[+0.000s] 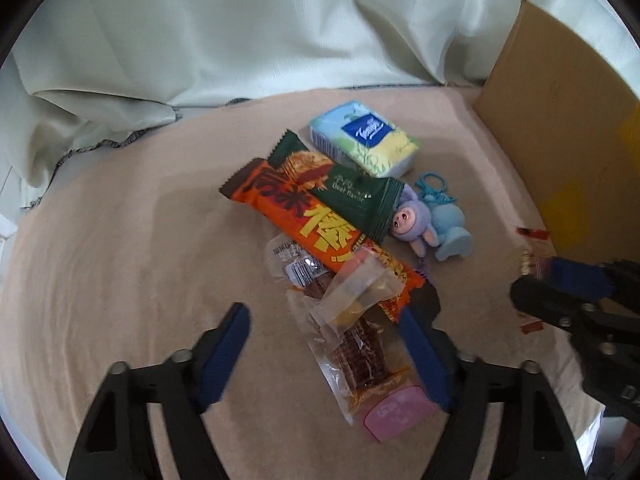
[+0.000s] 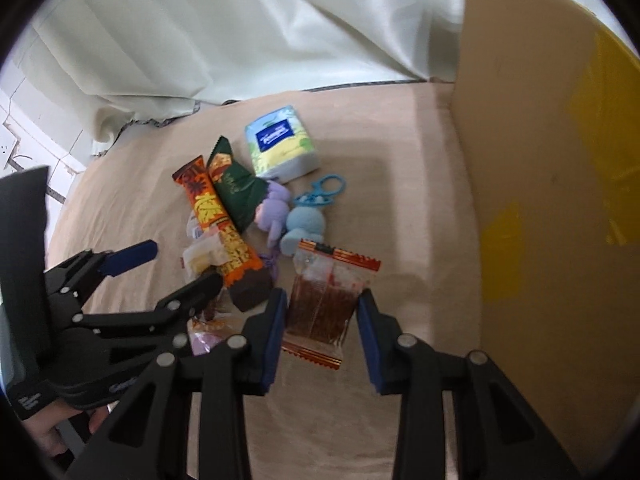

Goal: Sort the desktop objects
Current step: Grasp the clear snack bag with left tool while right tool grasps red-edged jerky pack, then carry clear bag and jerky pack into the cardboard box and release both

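A pile of snacks lies on the beige cloth: an orange bar (image 1: pixel 316 232), a green beef-flavour packet (image 1: pixel 344 188), a clear packet of brown strips (image 1: pixel 356 348) and a small clear yellow packet (image 1: pixel 356 292). A tissue pack (image 1: pixel 364 140) and plush keychains (image 1: pixel 428 224) lie behind. My left gripper (image 1: pixel 324 344) is open, its fingers on either side of the clear packets. My right gripper (image 2: pixel 322 332) is shut on a clear packet of red-brown strips (image 2: pixel 326 304), held near the cloth.
A cardboard box (image 2: pixel 540 160) stands at the right, with yellow tape on it. A pale curtain (image 1: pixel 240 32) hangs behind the table. A pink object (image 1: pixel 396 412) lies under the near end of the pile.
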Demonstrator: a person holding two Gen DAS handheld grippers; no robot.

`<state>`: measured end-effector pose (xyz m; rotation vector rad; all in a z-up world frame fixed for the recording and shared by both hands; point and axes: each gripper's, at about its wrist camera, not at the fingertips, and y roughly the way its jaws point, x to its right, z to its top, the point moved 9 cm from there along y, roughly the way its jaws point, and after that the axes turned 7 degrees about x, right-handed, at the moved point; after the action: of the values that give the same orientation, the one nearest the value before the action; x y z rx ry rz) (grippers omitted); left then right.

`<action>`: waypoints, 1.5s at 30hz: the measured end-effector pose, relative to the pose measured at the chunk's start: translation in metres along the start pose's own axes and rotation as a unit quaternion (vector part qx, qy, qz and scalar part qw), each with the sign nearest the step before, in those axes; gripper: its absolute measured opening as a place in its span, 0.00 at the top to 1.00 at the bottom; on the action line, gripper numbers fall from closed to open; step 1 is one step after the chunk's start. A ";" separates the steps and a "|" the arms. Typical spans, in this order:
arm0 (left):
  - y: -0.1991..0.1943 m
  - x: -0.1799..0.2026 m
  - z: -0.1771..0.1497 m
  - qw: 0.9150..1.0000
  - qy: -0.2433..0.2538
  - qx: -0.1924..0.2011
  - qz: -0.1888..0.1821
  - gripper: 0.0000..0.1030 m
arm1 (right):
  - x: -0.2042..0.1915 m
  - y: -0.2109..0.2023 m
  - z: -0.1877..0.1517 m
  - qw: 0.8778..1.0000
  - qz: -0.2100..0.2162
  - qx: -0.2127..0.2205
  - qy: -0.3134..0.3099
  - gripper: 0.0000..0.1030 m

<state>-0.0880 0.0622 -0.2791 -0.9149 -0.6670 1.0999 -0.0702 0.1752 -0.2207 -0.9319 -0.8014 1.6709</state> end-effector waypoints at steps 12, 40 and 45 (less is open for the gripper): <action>0.006 0.000 0.001 0.999 -0.026 -0.008 -0.040 0.71 | -0.007 -0.002 -0.007 1.000 0.006 -0.002 -0.008 0.61; -0.100 -0.045 0.039 0.993 -0.091 0.075 -0.008 0.79 | -0.057 -0.075 0.049 0.993 0.043 0.083 -0.069 0.61; -0.129 -0.050 0.051 0.991 -0.095 0.099 -0.005 0.79 | -0.064 -0.095 0.061 0.991 0.046 0.104 -0.077 0.61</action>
<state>-0.0885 0.0075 -0.1428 -0.6419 -0.7023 1.2315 -0.0695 0.1339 -0.0975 -0.7107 -0.6787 1.8847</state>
